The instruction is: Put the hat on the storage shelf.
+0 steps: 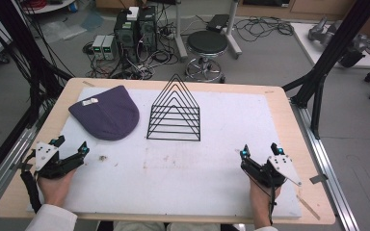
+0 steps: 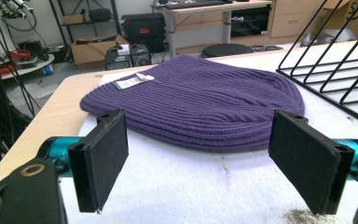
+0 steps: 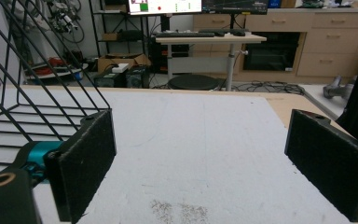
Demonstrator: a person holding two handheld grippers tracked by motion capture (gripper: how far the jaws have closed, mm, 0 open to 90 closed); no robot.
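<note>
Nearest the high camera, two forearms in white sleeves come in from the bottom edge, each hand wrapped around a gripper resting low over the white mat [image 1: 183, 183] that covers the wooden table [image 1: 289, 110]; the left gripper [image 1: 71, 145] sits at the near left corner of the mat, its jaws spread wide with nothing between them; the right gripper [image 1: 260, 150] sits at the near right, its jaws likewise spread and empty, the two grippers well apart from each other.

Just ahead of the left gripper and a little to its right lies a purple knitted beanie [image 1: 107, 115], flat on the mat, with a small white label [image 2: 134, 80] on its far edge; in the left gripper view the beanie's rounded near rim lies close beyond the open pads [image 2: 103, 158], not touching them; a black wire rack [image 1: 174, 113] with triangular dividers stands upright beyond the beanie to the right, near it but apart.

From the right gripper the rack is ahead and to the left; bare mat lies between its pads [image 3: 81, 168]; faint dark smudges [image 3: 179, 211] mark the mat just ahead of them.
</note>
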